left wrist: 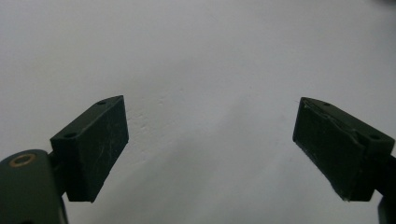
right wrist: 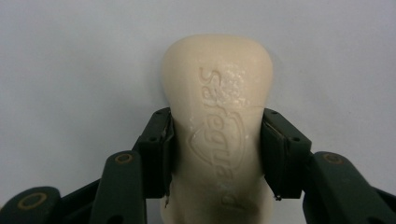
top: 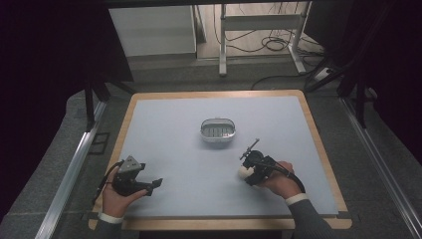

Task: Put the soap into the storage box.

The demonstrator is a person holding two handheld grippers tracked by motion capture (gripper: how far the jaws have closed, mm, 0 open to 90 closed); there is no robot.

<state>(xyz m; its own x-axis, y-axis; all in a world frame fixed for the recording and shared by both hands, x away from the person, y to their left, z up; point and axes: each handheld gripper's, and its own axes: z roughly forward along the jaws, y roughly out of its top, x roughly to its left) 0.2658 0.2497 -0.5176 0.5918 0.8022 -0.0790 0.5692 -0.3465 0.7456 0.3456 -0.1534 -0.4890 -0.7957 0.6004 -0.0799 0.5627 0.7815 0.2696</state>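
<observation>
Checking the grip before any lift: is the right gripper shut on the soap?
Shut. The right gripper has both jaws pressed against the soap bar sides.

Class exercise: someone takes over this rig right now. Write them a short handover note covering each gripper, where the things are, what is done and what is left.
Right gripper: jaws shut on the bar of soap, held near the table's front right.
Left gripper: jaws open, nothing between them, over the table at front left.
Soap dish: at the table's middle, with no soap in it.
Done: soap is gripped.
Left, probably: carry the soap to the dish, set it in, open the jaws.
</observation>
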